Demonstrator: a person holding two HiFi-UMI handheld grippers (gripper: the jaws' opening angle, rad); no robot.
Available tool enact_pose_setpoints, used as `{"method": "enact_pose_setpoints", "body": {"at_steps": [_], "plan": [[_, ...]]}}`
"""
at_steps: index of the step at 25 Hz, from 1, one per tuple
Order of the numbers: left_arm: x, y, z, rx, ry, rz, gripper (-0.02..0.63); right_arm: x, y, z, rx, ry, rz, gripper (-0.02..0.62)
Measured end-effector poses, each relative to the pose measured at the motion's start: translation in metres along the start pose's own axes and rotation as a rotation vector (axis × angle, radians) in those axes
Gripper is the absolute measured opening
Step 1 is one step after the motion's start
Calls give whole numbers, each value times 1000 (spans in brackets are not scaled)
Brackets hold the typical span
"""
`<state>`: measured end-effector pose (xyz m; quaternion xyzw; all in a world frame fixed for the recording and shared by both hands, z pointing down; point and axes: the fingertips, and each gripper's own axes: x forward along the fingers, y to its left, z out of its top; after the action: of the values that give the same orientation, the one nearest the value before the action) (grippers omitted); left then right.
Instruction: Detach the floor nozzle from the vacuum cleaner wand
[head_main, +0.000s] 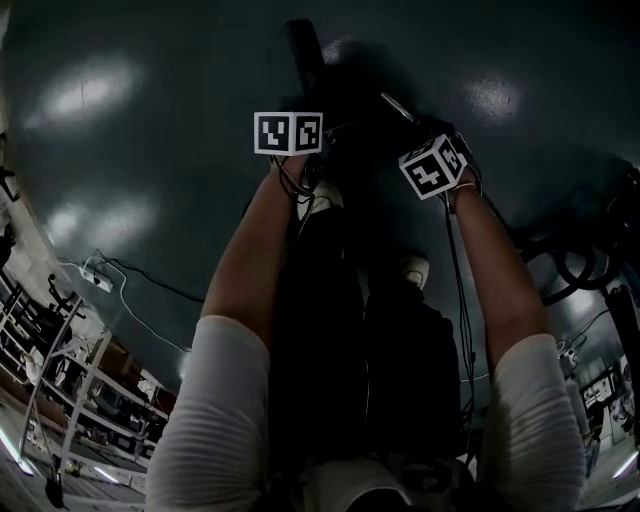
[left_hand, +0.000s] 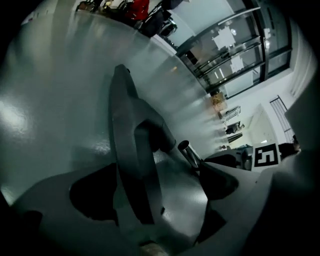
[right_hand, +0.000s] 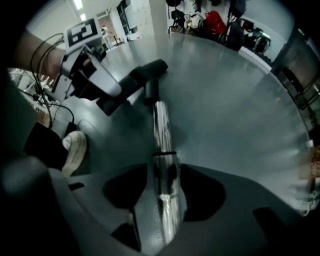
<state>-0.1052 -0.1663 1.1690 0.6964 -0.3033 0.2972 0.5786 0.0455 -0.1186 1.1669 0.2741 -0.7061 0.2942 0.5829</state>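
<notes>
The dark floor nozzle (left_hand: 131, 150) lies on the grey floor, and its length runs between the jaws of my left gripper (left_hand: 160, 200). That gripper is open, with bare floor showing between the nozzle and its right jaw. The chrome wand (right_hand: 161, 130) slopes down from my right gripper (right_hand: 167, 200) to the nozzle (right_hand: 150, 70). The right jaws sit tight against the tube on both sides, shut on it. In the head view both arms reach down. The marker cubes (head_main: 288, 133) (head_main: 433, 165) sit just short of the dim nozzle (head_main: 305, 50).
The person's shoes (head_main: 320, 200) (head_main: 415, 268) stand just behind the grippers. A power strip with its cable (head_main: 97, 280) lies on the floor at left, near a shelving rack (head_main: 60, 370). Black hoses and cords (head_main: 580, 260) coil at right.
</notes>
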Motion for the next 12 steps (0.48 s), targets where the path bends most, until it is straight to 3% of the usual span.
{"method": "enact_pose_setpoints", "body": {"at_steps": [6,9,11,12], "plan": [[-98,-56,19,56,-69,83,503,-121,6,28,98,-139,-30,202],[-179,-109,35,58,-134,87,501,-199,15,38,102,-161,-53,201],[-229,-154,42,109,-172,104,494,-260,18,41,115,-196,-74,199],[-257,-180,47,152,-206,116,455,-296,19,44,125,-230,-100,174]]}}
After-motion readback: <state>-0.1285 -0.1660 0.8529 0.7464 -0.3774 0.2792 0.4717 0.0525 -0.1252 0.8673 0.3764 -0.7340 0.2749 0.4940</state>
